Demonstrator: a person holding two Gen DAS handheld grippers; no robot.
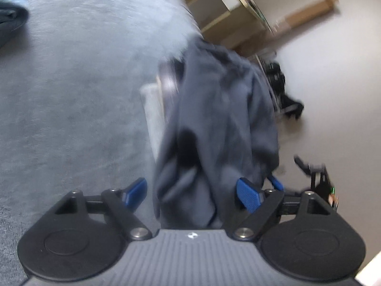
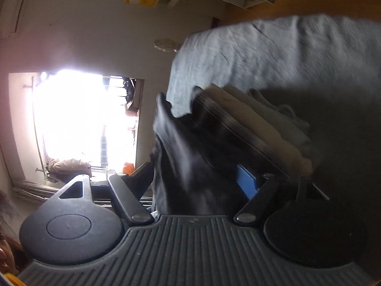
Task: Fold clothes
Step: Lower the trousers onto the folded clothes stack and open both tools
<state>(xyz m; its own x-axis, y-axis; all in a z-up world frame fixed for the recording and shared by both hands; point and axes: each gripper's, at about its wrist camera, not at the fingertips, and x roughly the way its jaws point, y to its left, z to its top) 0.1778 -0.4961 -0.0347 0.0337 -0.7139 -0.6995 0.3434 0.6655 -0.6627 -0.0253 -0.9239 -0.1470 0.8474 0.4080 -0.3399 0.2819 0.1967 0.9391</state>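
Note:
A dark navy garment (image 1: 221, 109) hangs bunched at the edge of the grey bed (image 1: 78, 90). Its lower folds drop between the blue pads (image 1: 248, 195) of my left gripper (image 1: 193, 190), whose jaws stand wide open and do not press on the cloth. In the right wrist view, which is rolled sideways, the same dark garment (image 2: 188, 166) falls between the fingers of my right gripper (image 2: 193, 174). That gripper is also open, with one blue pad (image 2: 247, 181) showing beside the cloth. Both views are blurred by motion.
A dark-edged holder with folded beige and grey clothes (image 2: 259, 124) sits beside the garment on the bed cover (image 2: 273, 54). Another dark cloth (image 1: 10, 21) lies at the bed's far left. Wooden shelves (image 1: 228, 14), a long cardboard box (image 1: 309, 12) and black items (image 1: 283, 90) stand on the floor. A bright window (image 2: 78, 119) glares.

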